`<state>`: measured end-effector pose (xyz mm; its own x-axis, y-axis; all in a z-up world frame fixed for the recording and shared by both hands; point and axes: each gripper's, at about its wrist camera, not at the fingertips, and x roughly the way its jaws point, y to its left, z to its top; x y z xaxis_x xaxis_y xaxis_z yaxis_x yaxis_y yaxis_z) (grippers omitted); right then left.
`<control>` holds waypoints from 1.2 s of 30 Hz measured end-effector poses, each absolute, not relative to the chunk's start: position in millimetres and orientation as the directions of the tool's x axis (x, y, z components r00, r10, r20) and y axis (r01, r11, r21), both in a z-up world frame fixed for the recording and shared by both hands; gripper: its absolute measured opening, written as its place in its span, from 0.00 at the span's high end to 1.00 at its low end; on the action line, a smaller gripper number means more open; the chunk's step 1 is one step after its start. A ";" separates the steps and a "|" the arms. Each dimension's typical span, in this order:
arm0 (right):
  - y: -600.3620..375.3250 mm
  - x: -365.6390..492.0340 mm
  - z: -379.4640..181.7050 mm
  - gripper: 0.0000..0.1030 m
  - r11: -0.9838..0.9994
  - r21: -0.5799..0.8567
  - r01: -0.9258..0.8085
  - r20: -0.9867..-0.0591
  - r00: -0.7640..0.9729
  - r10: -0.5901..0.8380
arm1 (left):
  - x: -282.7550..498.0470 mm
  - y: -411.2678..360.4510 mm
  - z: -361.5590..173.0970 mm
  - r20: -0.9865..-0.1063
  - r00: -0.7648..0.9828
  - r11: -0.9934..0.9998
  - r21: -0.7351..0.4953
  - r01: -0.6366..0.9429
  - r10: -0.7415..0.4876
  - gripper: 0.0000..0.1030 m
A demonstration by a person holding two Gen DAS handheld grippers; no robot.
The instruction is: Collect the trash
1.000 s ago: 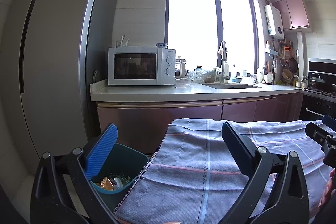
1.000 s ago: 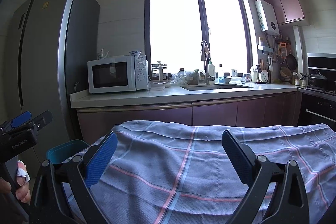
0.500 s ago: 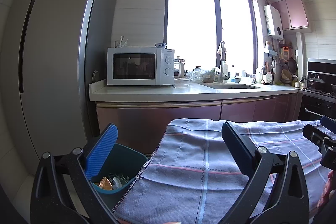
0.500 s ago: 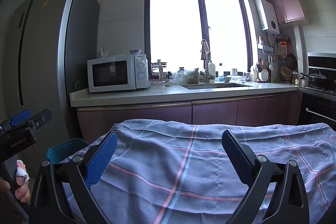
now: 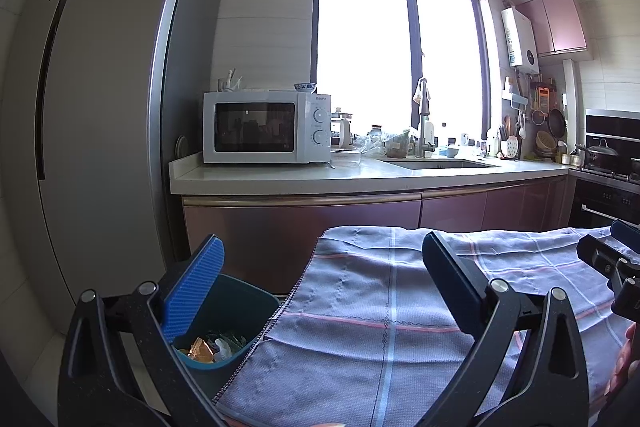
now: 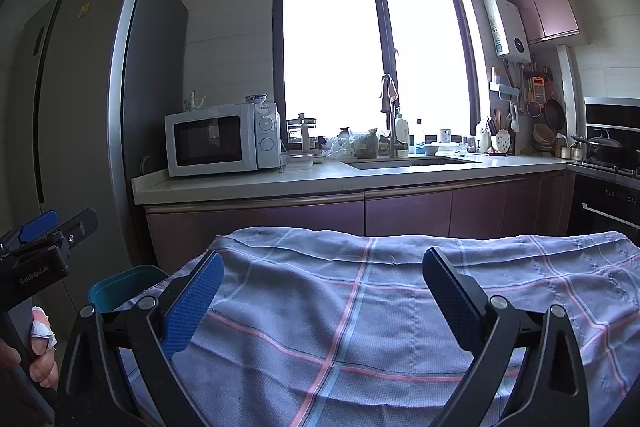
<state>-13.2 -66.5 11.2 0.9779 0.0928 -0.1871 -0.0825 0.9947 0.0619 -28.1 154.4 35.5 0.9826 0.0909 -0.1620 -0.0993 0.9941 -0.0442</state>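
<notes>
the left gripper is held with its jaws spread wide and nothing between them, above the near left part of a checked cloth that covers a table. just beside the cloth's left edge, and lower than it, a teal trash bin is seen, its rim partly hidden behind the gripper's blue-padded finger. inside the bin, trash is piled: an orange wrapper, something white and crumpled, and a bit of green. the right gripper is likewise held wide apart and empty, over the middle of the same cloth, which is crossed by pink and pale blue stripes and shows no loose items on the visible part. from the right wrist view the bin is seen at the cloth's far left corner, and the left gripper's body is seen to the left of the bin, held by a hand with a white wrap on one fingertip. beyond the cloth, a counter with pink cabinet fronts is seen; a white microwave stands at the counter's left end, a sink is set under the window, and a tall grey refrigerator stands left of the counter, behind the bin.
</notes>
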 end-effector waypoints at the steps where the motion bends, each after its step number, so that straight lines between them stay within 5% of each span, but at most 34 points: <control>1: -66.8 -13.1 11.1 0.07 0.995 0.064 -0.083 -0.186 0.978 0.094 | -28.0 154.5 35.5 -0.163 0.983 0.994 -0.046 -0.098 0.089 0.05; 36: -66.3 -15.1 9.6 0.07 0.995 0.070 -0.073 -0.189 0.978 0.085 | -23.9 152.3 30.8 -0.171 0.982 0.995 -0.040 -0.093 0.085 0.05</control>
